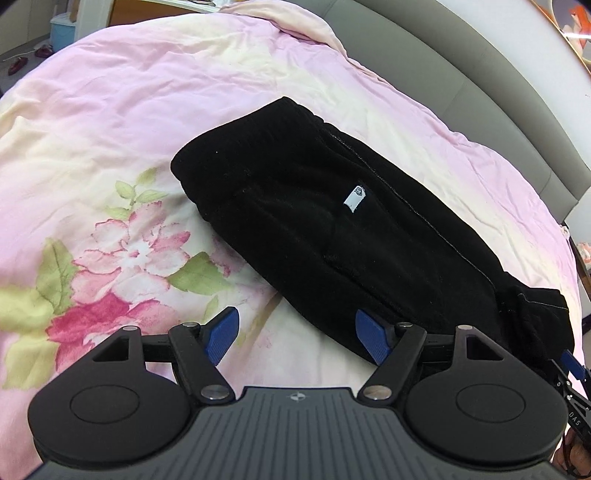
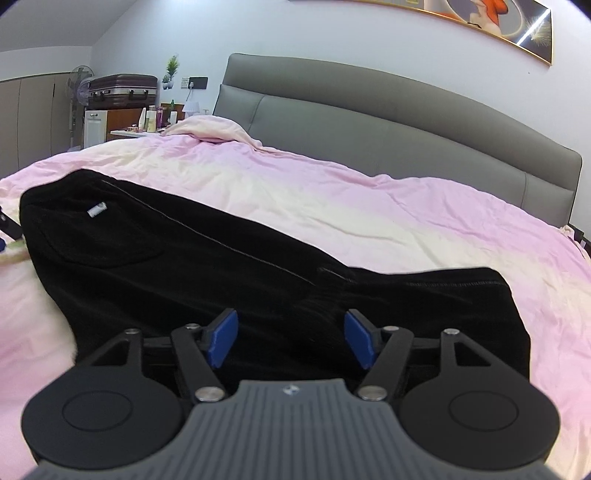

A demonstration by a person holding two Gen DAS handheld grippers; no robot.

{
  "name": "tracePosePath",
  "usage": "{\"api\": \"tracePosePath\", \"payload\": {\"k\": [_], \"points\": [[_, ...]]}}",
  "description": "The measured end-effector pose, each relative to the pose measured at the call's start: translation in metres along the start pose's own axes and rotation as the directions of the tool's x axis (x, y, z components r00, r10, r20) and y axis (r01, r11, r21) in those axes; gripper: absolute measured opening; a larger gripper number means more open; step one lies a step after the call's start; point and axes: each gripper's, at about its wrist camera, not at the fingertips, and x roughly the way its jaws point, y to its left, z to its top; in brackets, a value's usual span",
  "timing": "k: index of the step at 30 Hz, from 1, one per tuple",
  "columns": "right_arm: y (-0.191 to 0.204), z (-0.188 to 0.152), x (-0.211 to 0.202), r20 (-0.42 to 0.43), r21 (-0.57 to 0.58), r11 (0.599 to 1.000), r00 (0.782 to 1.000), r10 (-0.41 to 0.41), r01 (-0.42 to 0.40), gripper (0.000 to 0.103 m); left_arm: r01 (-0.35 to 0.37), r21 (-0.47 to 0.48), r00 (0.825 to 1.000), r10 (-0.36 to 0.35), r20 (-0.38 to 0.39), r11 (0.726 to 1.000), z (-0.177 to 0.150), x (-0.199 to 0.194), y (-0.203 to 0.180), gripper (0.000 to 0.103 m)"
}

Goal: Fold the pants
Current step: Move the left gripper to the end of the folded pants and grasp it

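Note:
Black pants (image 1: 332,229) lie folded lengthwise on a pink floral duvet (image 1: 155,122), with a small white label (image 1: 355,199) on top. My left gripper (image 1: 297,338) is open and empty, just at the near edge of the pants. My right gripper (image 2: 291,338) is open and empty, low over the near end of the pants (image 2: 221,258). The right gripper's tip also shows at the right edge of the left wrist view (image 1: 572,369). The label shows in the right wrist view (image 2: 96,210) too.
A grey padded headboard (image 2: 388,122) runs along the far side of the bed. A side table with bottles (image 2: 155,118), a suitcase (image 2: 123,90) and a fan (image 2: 79,85) stand beyond the bed's far left corner. A blue bin (image 1: 63,31) stands on the floor.

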Motion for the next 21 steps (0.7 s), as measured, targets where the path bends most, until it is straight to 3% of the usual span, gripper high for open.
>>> {"api": "tracePosePath", "payload": {"k": [3, 6, 9, 12, 16, 19, 21], "points": [[0.028, 0.012, -0.004, 0.005, 0.031, 1.000, 1.000, -0.007, 0.007, 0.062, 0.019, 0.006, 1.000, -0.019, -0.003, 1.000, 0.005, 0.003, 0.006, 0.085], [0.057, 0.020, 0.002, -0.017, 0.136, 0.991, 1.000, 0.012, -0.010, 0.062, 0.017, 0.007, 1.000, -0.017, 0.003, 1.000, 0.012, 0.011, 0.012, 0.085], [0.093, 0.024, 0.018, -0.035, 0.186, 0.982, 0.998, 0.046, -0.038, 0.062, 0.040, -0.064, 0.999, -0.039, 0.006, 0.997, 0.019, 0.020, 0.025, 0.086], [0.132, 0.029, 0.035, -0.065, 0.169, 0.985, 0.996, 0.056, -0.044, 0.062, 0.092, -0.248, 0.996, -0.093, 0.005, 0.964, 0.028, 0.031, 0.047, 0.080], [0.169, 0.043, 0.057, -0.104, 0.160, 0.985, 0.991, 0.087, -0.070, 0.059, 0.161, -0.337, 0.986, -0.165, 0.017, 0.928, 0.038, 0.047, 0.061, 0.080], [0.185, 0.055, 0.069, -0.122, 0.174, 0.981, 0.987, 0.106, -0.084, 0.054, 0.250, -0.458, 0.960, -0.279, 0.004, 0.853, 0.041, 0.063, 0.078, 0.065], [0.193, 0.064, 0.076, -0.128, 0.180, 0.979, 0.985, 0.119, -0.095, 0.052, 0.257, -0.467, 0.960, -0.280, 0.021, 0.846, 0.042, 0.067, 0.081, 0.063]]}}
